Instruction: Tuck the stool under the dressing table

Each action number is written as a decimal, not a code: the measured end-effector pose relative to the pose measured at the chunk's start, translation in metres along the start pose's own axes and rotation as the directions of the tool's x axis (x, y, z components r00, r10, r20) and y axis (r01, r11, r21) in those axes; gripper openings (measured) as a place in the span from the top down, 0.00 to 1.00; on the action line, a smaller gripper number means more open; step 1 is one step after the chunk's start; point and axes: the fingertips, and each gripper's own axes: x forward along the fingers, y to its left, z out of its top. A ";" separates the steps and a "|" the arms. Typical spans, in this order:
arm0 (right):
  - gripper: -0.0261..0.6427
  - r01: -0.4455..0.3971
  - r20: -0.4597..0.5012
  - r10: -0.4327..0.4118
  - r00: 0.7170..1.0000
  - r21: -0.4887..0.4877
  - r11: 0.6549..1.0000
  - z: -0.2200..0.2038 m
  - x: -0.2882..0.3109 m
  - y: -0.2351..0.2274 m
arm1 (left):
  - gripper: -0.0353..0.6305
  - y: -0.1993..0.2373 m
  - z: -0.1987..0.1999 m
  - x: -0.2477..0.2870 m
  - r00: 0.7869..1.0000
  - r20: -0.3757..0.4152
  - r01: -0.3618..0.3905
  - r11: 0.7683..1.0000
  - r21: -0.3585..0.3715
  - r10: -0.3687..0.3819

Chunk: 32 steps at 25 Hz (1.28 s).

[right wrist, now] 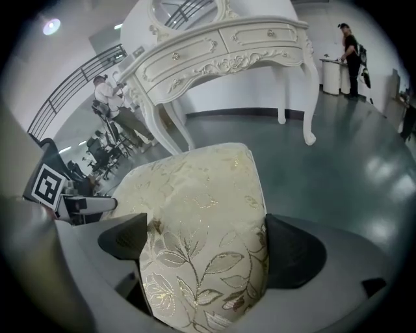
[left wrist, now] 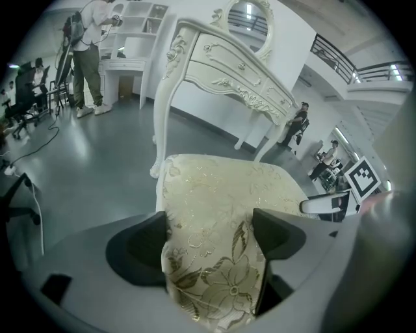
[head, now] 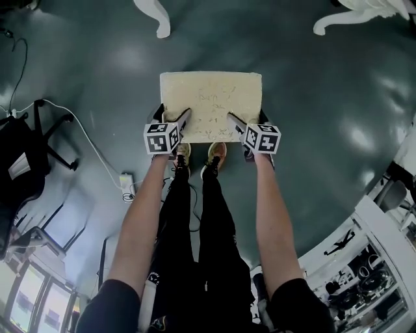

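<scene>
The person stands on the grey floor (head: 325, 97) with both arms stretched down to a cream stool (head: 211, 104) that has a padded top with a gold flower pattern. The left hand-held gripper (head: 174, 118) has its jaws spread wide and clamped on the near left corner of the cushion, the fabric filling the gap from pad to pad. The right hand-held gripper (head: 247, 123) grips the near right corner the same way, wide apart yet pressed on the padding. The stool sits right in front of the person's shoes (head: 214, 156). It is out in the open, short of the white carved dressing table (left wrist: 240, 71), whose curved legs (head: 159, 19) stand beyond it with bare floor between.
</scene>
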 end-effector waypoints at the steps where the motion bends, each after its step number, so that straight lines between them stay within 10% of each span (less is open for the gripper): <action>1: 0.10 0.002 -0.001 -0.002 1.000 -0.005 1.000 0.002 0.000 -0.002 | 0.31 -0.001 0.001 0.001 1.000 0.001 -0.004 1.000 -0.004 0.004; 32: 0.19 -0.002 0.030 0.003 1.000 -0.022 1.000 0.145 0.036 -0.092 | 0.31 -0.031 0.131 0.107 1.000 0.018 -0.021 1.000 -0.002 0.021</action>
